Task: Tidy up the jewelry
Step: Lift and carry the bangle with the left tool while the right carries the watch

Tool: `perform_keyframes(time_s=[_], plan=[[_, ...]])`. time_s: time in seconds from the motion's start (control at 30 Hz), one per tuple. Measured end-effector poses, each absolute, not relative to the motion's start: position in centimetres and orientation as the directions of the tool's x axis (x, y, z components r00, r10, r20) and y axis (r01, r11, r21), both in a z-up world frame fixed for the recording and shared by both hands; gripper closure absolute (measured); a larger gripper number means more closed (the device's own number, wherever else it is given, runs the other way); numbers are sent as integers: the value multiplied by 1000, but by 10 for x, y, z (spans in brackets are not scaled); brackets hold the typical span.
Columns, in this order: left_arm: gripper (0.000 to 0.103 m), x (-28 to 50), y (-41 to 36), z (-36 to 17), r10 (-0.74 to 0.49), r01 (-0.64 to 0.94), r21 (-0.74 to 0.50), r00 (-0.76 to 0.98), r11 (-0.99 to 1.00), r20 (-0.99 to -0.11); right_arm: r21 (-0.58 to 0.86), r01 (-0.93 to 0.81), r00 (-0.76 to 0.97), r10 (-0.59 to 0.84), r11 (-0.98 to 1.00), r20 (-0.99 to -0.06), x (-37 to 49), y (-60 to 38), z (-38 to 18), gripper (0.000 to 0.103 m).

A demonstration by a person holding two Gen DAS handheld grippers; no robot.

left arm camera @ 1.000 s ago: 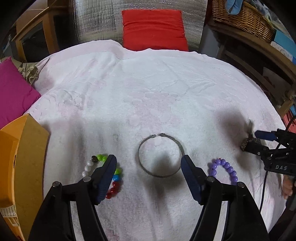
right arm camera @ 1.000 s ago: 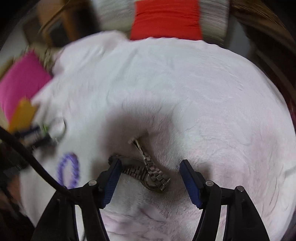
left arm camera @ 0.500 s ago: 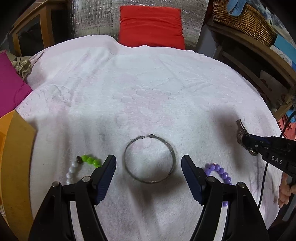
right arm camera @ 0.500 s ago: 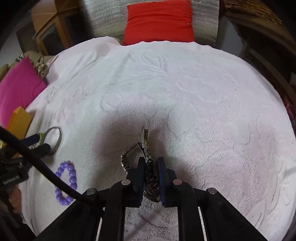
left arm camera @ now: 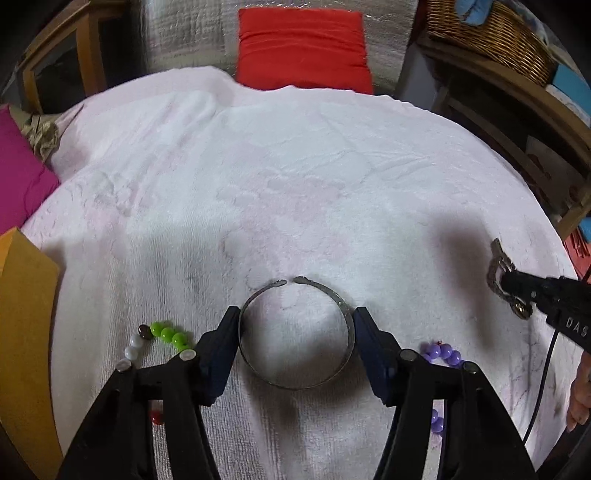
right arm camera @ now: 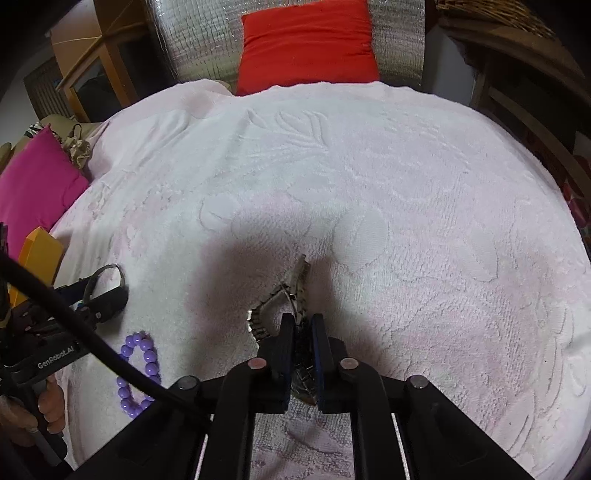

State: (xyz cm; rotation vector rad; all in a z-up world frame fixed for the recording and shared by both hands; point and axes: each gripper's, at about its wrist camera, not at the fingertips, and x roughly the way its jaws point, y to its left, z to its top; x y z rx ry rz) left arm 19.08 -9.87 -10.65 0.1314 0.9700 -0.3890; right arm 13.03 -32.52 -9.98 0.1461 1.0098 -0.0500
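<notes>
Towel-like white embossed cloth (left arm camera: 295,177) covers the surface; red square cushion (left arm camera: 303,48) and quilted silver panel (left arm camera: 192,33) behind, magenta cushion (left arm camera: 22,184) left, wicker basket (left arm camera: 491,33) right. Readable writing: "DAS" on right gripper (right arm camera: 303,332), "GenRobot.AI" on left gripper (left arm camera: 295,328). Left jaws have just been closing, pads at both sides of thin open metal bangle (left arm camera: 295,336) lying flat. Right fingers are clamped on silver link-band watch (right arm camera: 291,295).
</notes>
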Motion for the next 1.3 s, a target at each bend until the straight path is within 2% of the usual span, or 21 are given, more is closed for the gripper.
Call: perform_keyframes(time_s=[0.2, 0.5, 0.77, 0.97, 1.3], plan=[[41, 177, -95, -91, -284, 395, -64, 529, 916, -800, 142, 112, 570, 54, 984, -820, 121, -326, -85, 96], [41, 137, -86, -53, -312, 452, -7, 604, 892, -734, 329, 74, 617, 215, 941, -757, 110, -317, -65, 96], [41, 116, -52, -28, -312, 412, -20, 657, 911, -687, 418, 18, 672, 298, 908, -677, 101, -292, -47, 96], [41, 115, -11, -22, -277, 339, -40, 687, 940, -672, 439, -47, 699, 343, 897, -627, 101, -259, -34, 96], [41, 110, 48, -15, -215, 235, -55, 736, 970, -642, 422, -146, 691, 397, 895, -604, 103, -192, -25, 96]])
